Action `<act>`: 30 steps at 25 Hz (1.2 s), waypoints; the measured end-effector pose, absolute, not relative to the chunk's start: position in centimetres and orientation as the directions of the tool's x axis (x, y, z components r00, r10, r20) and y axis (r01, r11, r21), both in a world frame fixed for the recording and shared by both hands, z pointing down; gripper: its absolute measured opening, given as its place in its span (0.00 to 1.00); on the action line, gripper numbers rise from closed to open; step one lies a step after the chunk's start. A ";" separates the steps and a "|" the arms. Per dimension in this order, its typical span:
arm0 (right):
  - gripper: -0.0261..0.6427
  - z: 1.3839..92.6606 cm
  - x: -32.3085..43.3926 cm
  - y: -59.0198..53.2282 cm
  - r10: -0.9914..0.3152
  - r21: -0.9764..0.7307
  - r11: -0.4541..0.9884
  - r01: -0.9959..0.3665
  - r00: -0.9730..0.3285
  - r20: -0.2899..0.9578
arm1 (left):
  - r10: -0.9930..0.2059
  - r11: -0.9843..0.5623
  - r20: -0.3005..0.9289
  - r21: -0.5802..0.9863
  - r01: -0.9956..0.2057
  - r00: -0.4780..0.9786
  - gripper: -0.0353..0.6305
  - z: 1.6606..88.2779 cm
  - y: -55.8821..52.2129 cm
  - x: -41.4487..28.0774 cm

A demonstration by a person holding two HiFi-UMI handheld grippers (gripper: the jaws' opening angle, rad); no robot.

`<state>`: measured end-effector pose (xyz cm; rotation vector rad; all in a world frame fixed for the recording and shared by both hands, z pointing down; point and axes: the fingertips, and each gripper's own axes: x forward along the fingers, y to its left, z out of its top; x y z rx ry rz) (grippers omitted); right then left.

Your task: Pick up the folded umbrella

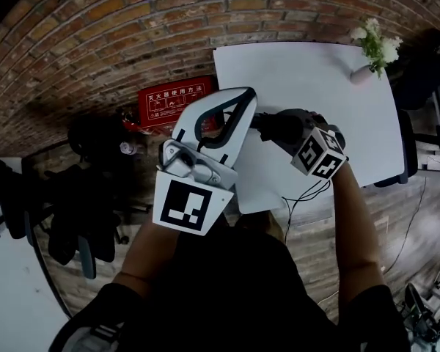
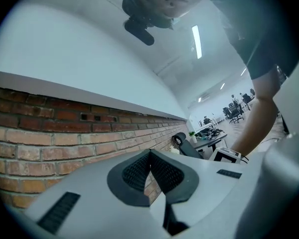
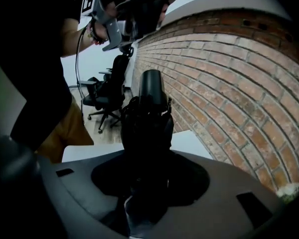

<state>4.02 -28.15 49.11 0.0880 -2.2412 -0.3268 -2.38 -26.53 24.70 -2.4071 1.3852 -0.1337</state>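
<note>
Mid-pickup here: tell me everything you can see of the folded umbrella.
The folded umbrella is black, a compact bundle of matte fabric with a smooth rounded cylindrical end pointing away from the right claw. That claw is clamped on its near part; nothing else seems to touch it. It appears held clear above the white table, near the brick wall.
</note>
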 end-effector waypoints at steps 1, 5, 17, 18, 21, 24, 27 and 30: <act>0.34 48.1 4.0 -28.4 -0.197 0.268 0.964 0.006 -0.661 0.724 | -0.849 -0.455 -0.098 -0.365 -0.812 0.519 0.07 24.4 -26.6 -2.3; 0.34 43.9 4.4 -29.1 -0.304 0.278 0.947 -0.162 -0.731 0.611 | -0.845 -0.442 -0.122 -0.387 -0.809 0.520 0.07 22.7 -27.0 -1.6; 0.34 31.4 7.7 -29.9 -0.608 0.231 0.793 -0.564 -0.758 0.235 | -0.828 -0.454 -0.141 -0.401 -0.796 0.543 0.07 20.7 -27.9 0.4; 0.34 30.5 7.9 -29.8 -0.622 0.223 0.781 -0.583 -0.755 0.205 | -0.826 -0.457 -0.140 -0.400 -0.795 0.546 0.07 20.7 -27.9 0.6; 0.34 28.1 8.3 -29.5 -0.662 0.209 0.746 -0.633 -0.738 0.130 | -0.821 -0.465 -0.143 -0.392 -0.793 0.552 0.07 20.5 -27.7 0.8; 0.34 26.0 8.8 -28.9 -0.700 0.186 0.709 -0.680 -0.711 0.066 | -0.814 -0.471 -0.149 -0.398 -0.787 0.562 0.07 20.0 -27.5 1.2; 0.35 24.2 9.4 -28.1 -0.732 0.149 0.675 -0.723 -0.681 0.011 | -0.807 -0.475 -0.154 -0.405 -0.782 0.570 0.07 19.6 -27.2 1.6; 0.35 22.3 9.3 -26.8 -0.744 0.130 0.657 -0.743 -0.666 -0.051 | -0.806 -0.474 -0.159 -0.405 -0.782 0.571 0.07 19.4 -26.8 1.6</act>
